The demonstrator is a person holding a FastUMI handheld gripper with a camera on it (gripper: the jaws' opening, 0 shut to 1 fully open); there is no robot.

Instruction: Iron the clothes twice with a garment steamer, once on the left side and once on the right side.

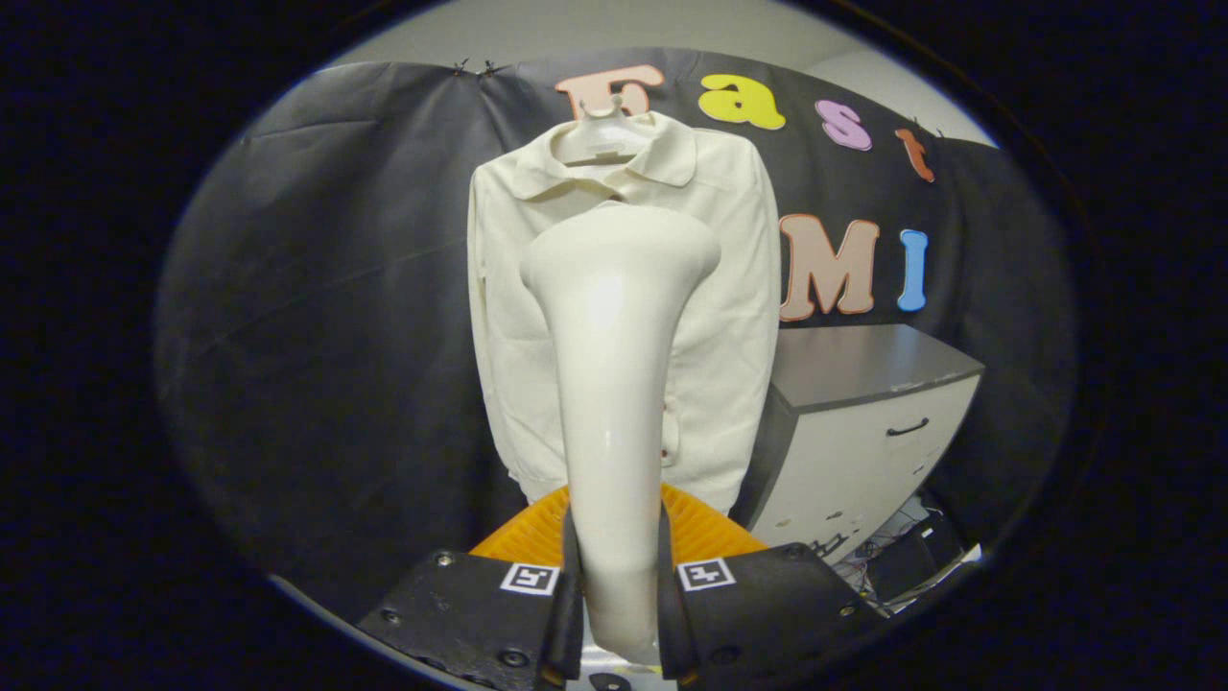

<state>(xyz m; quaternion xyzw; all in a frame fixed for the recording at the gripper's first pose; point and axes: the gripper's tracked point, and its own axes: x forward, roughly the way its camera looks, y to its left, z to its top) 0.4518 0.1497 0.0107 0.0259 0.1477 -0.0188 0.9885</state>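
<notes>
Gripper point(614, 585) fingers clamped (both sides) on steamer point(614, 384).

The steamer point(614, 384) is clamped upright between the fingers of the gripper point(614, 595), its head raised before the chest of the shirt point(729, 288), which is hung on a hanger point(600, 139) against the wall, with a cabinet point(863, 432) set to the shirt's right.

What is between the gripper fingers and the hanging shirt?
Gripper view: the garment steamer, clamped by the gripper, rises ahead; its head covers the shirt.
</notes>
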